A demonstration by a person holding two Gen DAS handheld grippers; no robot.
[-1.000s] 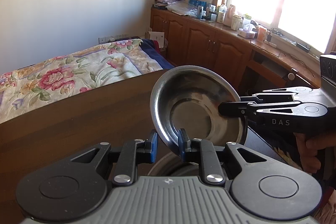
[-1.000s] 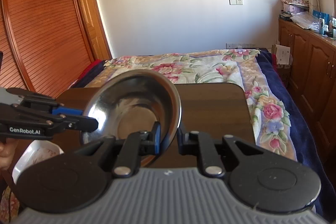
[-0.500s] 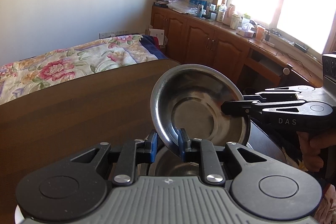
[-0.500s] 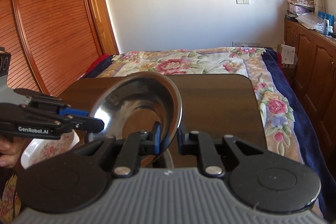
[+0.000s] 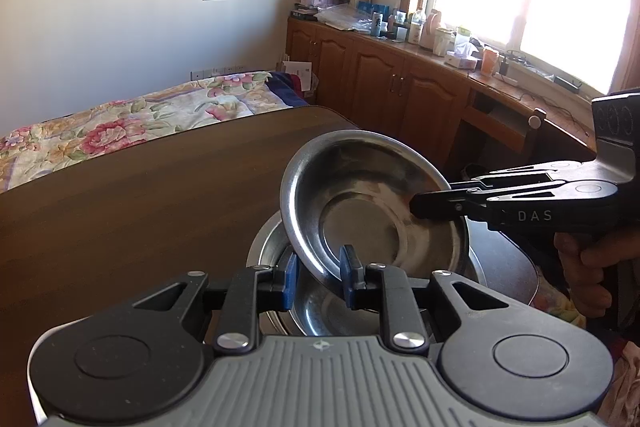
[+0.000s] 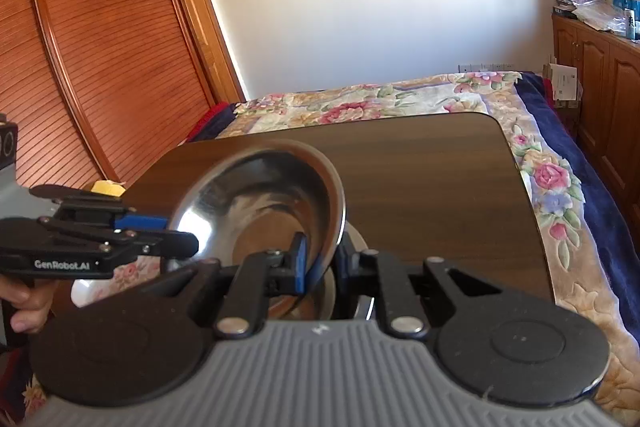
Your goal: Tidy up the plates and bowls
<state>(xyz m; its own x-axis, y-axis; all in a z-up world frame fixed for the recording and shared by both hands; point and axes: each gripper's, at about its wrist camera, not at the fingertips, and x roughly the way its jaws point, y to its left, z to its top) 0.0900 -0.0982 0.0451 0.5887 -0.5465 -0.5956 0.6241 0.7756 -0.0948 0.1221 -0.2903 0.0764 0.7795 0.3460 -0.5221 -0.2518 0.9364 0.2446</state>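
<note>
A shiny steel bowl (image 5: 372,203) hangs tilted in the air, gripped by its rim from two sides. My left gripper (image 5: 320,277) is shut on the near rim. From the right, the right gripper (image 5: 418,205) pinches the opposite rim. In the right wrist view the same bowl (image 6: 256,203) sits in my right gripper (image 6: 322,263), with the left gripper (image 6: 188,241) clamped on its left edge. Right under it, a second steel bowl (image 5: 320,311) rests on the dark wooden table (image 5: 140,211), mostly hidden by the held bowl and the fingers.
A white floral plate (image 6: 124,275) lies on the table's left part, below the left gripper. A small yellow thing (image 6: 106,188) sits behind it. A floral-quilted bed (image 6: 400,99) borders the table's far and right sides. Wooden cabinets (image 5: 392,87) run under the window.
Both grippers have carried the bowl across and slightly down. The steel bowl on the table has come into view directly beneath it. Both grips look the same.
</note>
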